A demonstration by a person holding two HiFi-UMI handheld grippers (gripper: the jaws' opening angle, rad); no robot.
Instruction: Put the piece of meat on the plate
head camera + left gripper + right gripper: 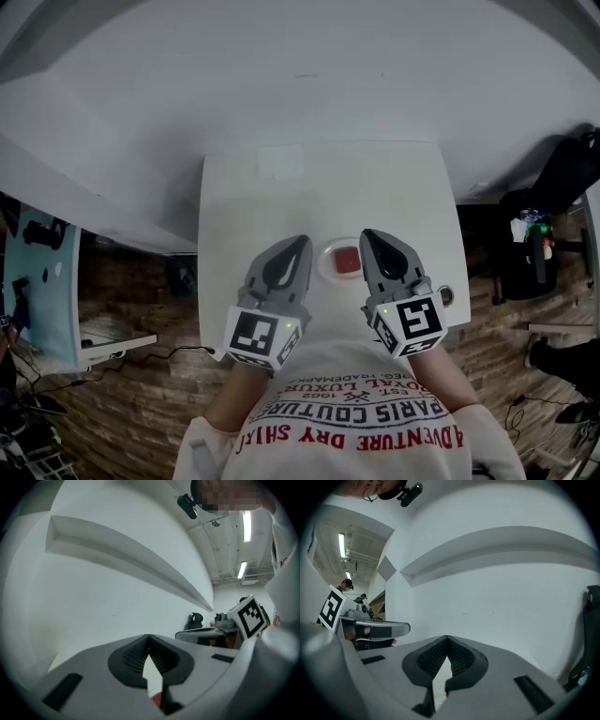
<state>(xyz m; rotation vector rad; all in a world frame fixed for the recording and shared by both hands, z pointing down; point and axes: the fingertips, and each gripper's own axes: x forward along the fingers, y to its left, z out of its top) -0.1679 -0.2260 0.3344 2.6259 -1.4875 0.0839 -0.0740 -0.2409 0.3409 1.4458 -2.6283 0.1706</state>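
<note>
In the head view a red piece of meat (pixel 348 260) lies on a small white plate (pixel 325 265) near the front of a white table (pixel 281 192). My left gripper (pixel 302 242) is held just left of the plate and my right gripper (pixel 367 234) just right of it, both pointing away from me. Each is shut with nothing between its jaws. In the left gripper view the left gripper (pixel 148 638) has its tips touching, and a sliver of the meat (pixel 157 699) shows below them. The right gripper (pixel 447 638) looks the same in its own view.
A small round object (pixel 446 296) sits at the table's right edge. A black chair with bags (pixel 548 225) stands on the floor to the right. A light blue bench (pixel 42 281) is at the left, and a white wall lies behind the table.
</note>
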